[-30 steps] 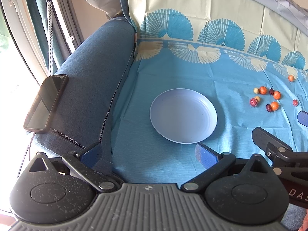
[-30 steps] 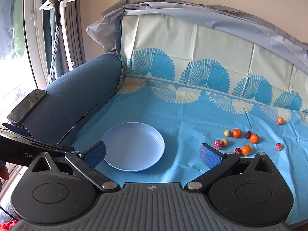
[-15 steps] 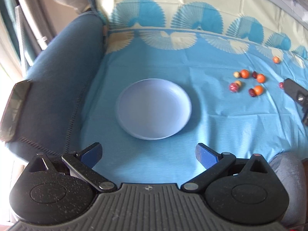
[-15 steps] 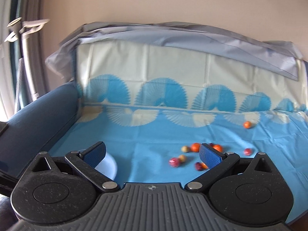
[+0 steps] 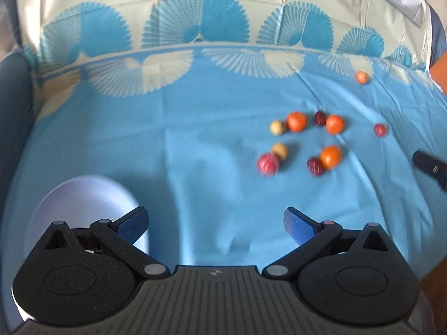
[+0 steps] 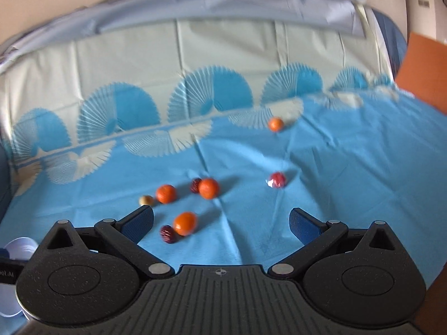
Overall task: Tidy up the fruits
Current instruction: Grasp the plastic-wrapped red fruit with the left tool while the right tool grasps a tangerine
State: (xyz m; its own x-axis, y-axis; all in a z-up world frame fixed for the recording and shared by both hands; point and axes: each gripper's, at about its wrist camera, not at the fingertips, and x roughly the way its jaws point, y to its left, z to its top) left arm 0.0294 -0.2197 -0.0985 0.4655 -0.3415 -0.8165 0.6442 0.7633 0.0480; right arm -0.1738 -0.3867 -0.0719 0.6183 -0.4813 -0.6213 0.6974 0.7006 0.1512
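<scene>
Several small fruits lie on the blue cloth: oranges (image 5: pixel 296 121) (image 6: pixel 184 223), dark red ones (image 5: pixel 315 165) (image 6: pixel 168 234), beige ones (image 5: pixel 279 151) (image 6: pixel 146 200), a pink-red one (image 5: pixel 267 163) and a lone orange (image 5: pixel 361 77) (image 6: pixel 275 124) further back. A pale lilac plate (image 5: pixel 81 195) sits at lower left, partly behind my left gripper (image 5: pixel 215 224), which is open and empty. My right gripper (image 6: pixel 220 220) is open and empty, hovering just short of the fruit cluster; part of it shows in the left wrist view (image 5: pixel 430 166). The plate's edge (image 6: pixel 19 247) shows at far left.
The cloth covers a sofa seat and backrest (image 6: pixel 195 53). A blue sofa armrest (image 5: pixel 11 89) bounds the left side. An orange board (image 6: pixel 424 75) stands at the right edge. A red wrapped fruit (image 6: pixel 275 180) (image 5: pixel 380 130) lies apart on the right.
Both grippers swung right and forward toward the fruit cluster. The plate slid to the lower left of both views; the fruits now sit nearer and more central.
</scene>
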